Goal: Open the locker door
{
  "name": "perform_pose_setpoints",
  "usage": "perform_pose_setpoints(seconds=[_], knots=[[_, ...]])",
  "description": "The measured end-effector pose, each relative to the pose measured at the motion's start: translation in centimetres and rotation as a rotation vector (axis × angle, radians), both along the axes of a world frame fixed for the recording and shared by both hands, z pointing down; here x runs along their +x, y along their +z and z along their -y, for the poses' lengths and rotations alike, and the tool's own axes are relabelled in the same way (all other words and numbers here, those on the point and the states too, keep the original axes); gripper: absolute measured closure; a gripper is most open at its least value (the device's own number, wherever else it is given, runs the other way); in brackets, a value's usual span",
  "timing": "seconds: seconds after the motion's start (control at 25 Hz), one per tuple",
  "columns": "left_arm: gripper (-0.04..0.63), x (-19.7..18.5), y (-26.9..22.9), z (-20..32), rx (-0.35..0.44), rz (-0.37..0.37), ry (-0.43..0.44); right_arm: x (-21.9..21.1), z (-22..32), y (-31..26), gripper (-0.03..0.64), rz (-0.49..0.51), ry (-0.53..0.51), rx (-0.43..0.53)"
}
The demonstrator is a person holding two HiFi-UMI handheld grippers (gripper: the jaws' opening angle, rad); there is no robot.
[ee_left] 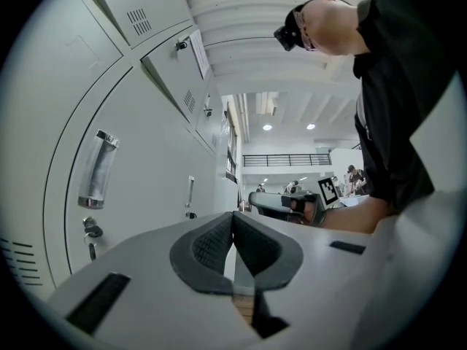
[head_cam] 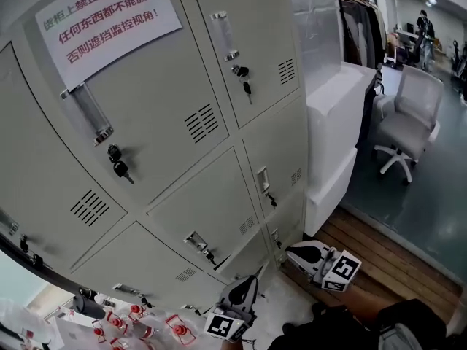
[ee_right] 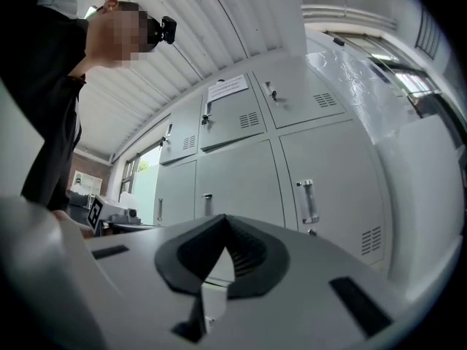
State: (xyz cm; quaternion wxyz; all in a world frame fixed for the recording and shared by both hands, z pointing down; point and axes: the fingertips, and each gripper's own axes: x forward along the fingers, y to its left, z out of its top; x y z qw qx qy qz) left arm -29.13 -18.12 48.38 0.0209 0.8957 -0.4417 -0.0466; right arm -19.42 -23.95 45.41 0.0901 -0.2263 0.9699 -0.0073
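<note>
- Two empty, clenched tools, left gripper (head_cam: 252, 278) and right gripper (head_cam: 292, 252), sit apart from the lockers (head_cam: 171, 64).
- Best unclench one, straddle a door handle (head_cam: 197, 243) squarely, then pull.

lockers (head_cam: 182, 195) on the left, notice (head_cam: 109, 17) on an upper door, chair (head_cam: 416, 111) away right, left gripper (head_cam: 253, 277) and right gripper (head_cam: 290, 251) low before the lockers.

Left gripper (head_cam: 253, 278): low centre in the head view, pointing about level, jaws closed together with nothing between them, its marker cube (head_cam: 224, 325) at the rear, nearest the person. Right gripper (head_cam: 290, 252): just right of the left one and slightly higher, apart from it, tilted a little upward, jaws closed and empty, its marker cube (head_cam: 341, 270) at the rear. Dark sleeve (ee_left: 394, 122) behind both.
</note>
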Motion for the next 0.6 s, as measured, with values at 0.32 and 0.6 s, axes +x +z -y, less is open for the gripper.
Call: perform_pose_setpoints(seconds=[0.32,0.6], knots=[[0.58,0.1,-2.9,2.4,0.001,-0.035,0.005,2.5,4.4,-5.9,0.607,-0.02,-0.001,0.1],[0.58,-1.1,-6.8,3.7,0.071,-0.016,-0.075,2.7,7.4,-15.7,0.607,-0.03,-0.06,0.257]])
